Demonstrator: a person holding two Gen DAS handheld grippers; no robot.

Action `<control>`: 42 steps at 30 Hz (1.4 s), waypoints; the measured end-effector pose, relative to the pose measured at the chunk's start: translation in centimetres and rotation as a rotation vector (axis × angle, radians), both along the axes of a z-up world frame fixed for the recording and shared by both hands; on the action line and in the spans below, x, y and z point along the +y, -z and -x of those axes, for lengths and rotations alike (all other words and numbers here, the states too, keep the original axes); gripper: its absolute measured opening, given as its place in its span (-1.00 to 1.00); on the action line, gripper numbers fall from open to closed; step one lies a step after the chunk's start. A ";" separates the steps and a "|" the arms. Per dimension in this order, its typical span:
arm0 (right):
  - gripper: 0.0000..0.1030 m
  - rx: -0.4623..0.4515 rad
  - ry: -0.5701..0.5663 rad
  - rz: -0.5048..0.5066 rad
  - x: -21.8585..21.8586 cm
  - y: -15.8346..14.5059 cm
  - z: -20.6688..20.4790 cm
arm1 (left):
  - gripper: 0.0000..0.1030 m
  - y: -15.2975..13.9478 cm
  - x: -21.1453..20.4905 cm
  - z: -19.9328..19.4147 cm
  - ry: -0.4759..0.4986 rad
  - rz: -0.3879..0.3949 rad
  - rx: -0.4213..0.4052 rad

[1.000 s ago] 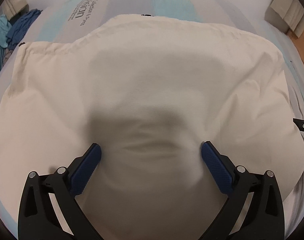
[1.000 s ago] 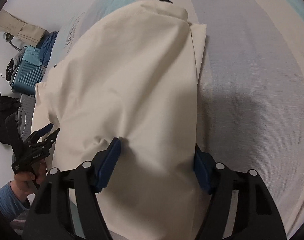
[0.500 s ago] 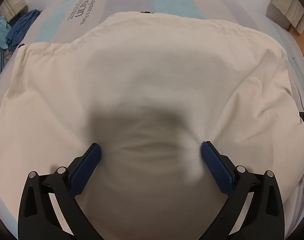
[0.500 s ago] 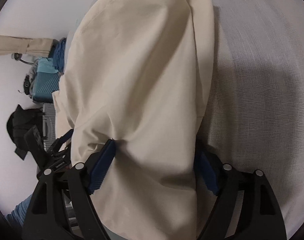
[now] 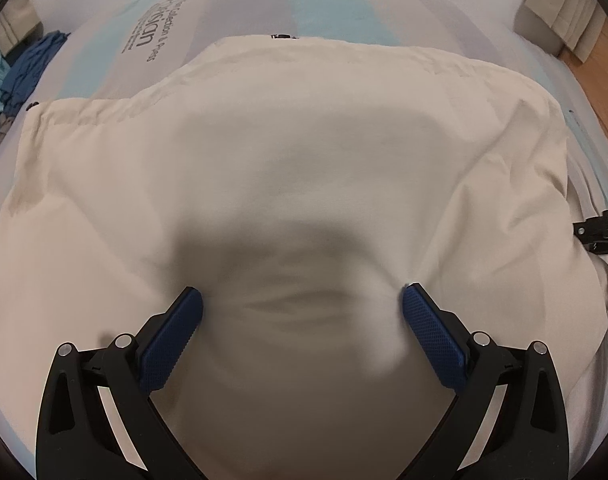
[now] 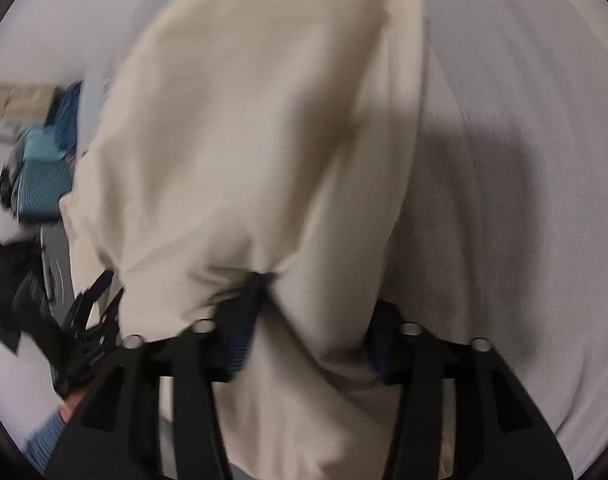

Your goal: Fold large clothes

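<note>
A large cream garment [image 5: 304,140] lies spread over a mattress [image 5: 323,8]. My left gripper [image 5: 302,308] points down onto it, jaws wide and open. Both blue pads [image 5: 172,336] touch the fabric at the sides, and wrinkled cloth stretches between them. In the right wrist view the garment [image 6: 244,120] rises in a thick fold. My right gripper [image 6: 311,328] is closing, with that bunched fold pinched between its jaws and its right pad half hidden by cloth. The left gripper [image 6: 88,320] shows at the garment's left edge. The right gripper's tip [image 5: 599,228] shows at the garment's right edge.
A pile of blue and teal clothes [image 5: 24,76] lies at the far left, beside a teal ribbed case [image 6: 44,168]. Beige curtain [image 5: 559,12] and wooden floor [image 5: 599,60] are at the far right. Grey sheet [image 6: 503,160] lies bare to the right of the garment. A blue sleeve [image 6: 44,444] shows low left.
The right gripper's jaws have narrowed on the fold of cloth, and the gripper has rolled and shifted, so its view is blurred. The left gripper and the cloth under it have stayed put.
</note>
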State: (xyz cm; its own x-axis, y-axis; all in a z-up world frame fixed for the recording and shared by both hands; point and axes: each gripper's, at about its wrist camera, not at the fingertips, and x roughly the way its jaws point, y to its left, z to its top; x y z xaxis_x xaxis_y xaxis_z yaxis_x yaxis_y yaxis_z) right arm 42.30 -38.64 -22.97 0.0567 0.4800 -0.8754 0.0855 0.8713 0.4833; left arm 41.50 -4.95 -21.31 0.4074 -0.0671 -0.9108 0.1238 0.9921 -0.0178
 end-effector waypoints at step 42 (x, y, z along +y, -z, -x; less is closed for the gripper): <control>-0.87 -0.239 -0.209 0.455 18.5 -21.3 5.3 | 0.73 -7.9 11.3 1.7 -0.022 0.013 -0.092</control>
State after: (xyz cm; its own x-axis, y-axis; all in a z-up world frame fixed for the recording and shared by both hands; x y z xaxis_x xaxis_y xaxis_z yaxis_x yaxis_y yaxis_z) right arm 36.97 -20.15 -1.67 0.2236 0.0792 -0.9715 -0.1777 0.9833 0.0393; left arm 39.84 6.38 -13.38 0.4909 -0.0689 -0.8685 0.1042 0.9944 -0.0200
